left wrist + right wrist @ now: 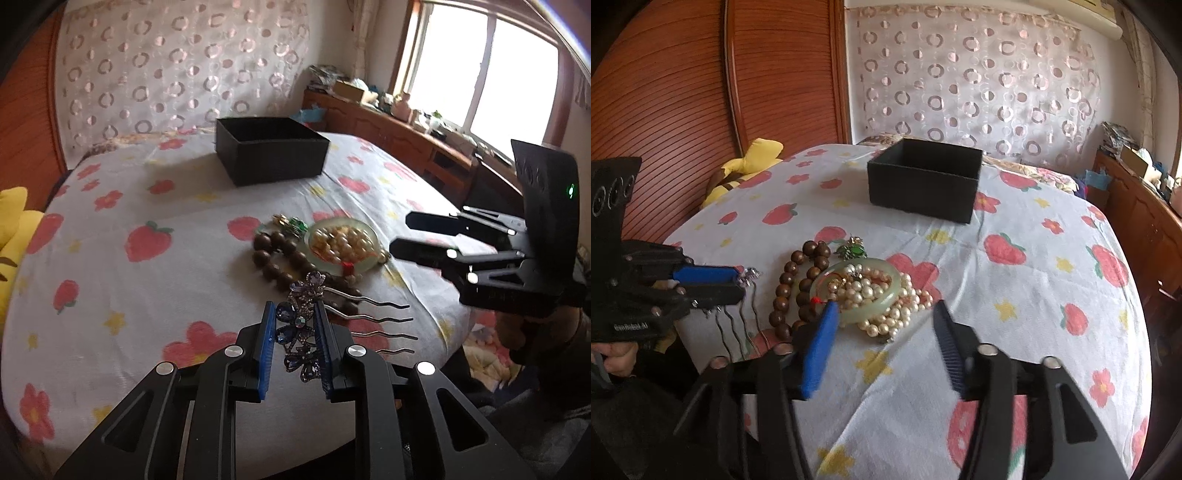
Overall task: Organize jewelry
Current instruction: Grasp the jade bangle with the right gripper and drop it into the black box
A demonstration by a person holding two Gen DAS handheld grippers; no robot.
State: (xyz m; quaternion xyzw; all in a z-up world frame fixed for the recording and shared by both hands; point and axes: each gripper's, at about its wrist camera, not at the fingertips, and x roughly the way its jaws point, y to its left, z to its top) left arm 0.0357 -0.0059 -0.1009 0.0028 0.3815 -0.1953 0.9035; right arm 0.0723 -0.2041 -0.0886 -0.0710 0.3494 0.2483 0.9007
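Observation:
My left gripper [295, 314] is shut on a hair comb [301, 332] set with blue jewelled flowers; its wavy metal prongs point right. In the right wrist view the left gripper [735, 280] is at the left, with the hair comb's prongs [738, 321] hanging below it. My right gripper [884, 308] is open just in front of a jade bangle [857, 315] piled with a pearl necklace [905, 314]. A brown wooden bead bracelet [783, 288] and a green brooch [853, 251] lie beside them. An open black box [923, 192] stands farther back on the bed.
The jewelry lies on a sheet [1015, 288] printed with strawberries and flowers, near the bed's front edge. A yellow plush toy [746, 166] sits at the far left by a wooden panel. A cluttered wooden cabinet [1145, 214] runs along the right side under the window.

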